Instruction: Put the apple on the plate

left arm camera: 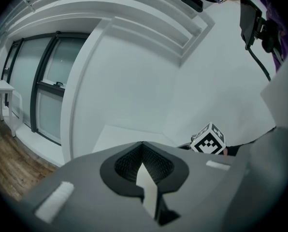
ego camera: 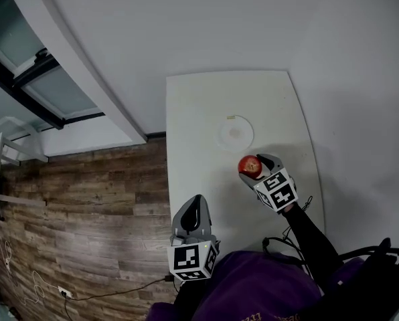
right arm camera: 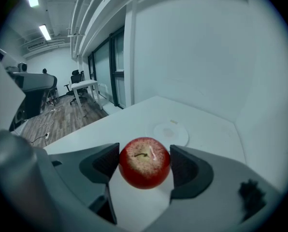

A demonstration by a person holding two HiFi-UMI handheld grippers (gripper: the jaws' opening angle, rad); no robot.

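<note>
A red apple (right arm camera: 145, 162) with its stem up sits between the two jaws of my right gripper (right arm camera: 145, 164), which is shut on it. In the head view the apple (ego camera: 249, 166) hangs over the white table (ego camera: 193, 112), just short of the white plate (ego camera: 235, 133). The plate (right arm camera: 171, 132) lies ahead of the apple in the right gripper view, bare. My left gripper (ego camera: 193, 213) is held near the table's front left corner, its jaws closed together with nothing between them (left arm camera: 144, 166).
The white table (right arm camera: 110, 124) stands against a white wall (ego camera: 219, 25). Wooden floor (ego camera: 86, 212) lies to its left, with glass doors (ego camera: 25, 79) beyond. Black cables (ego camera: 286, 243) trail by my right arm. Desks and chairs (right arm camera: 79, 88) stand far off.
</note>
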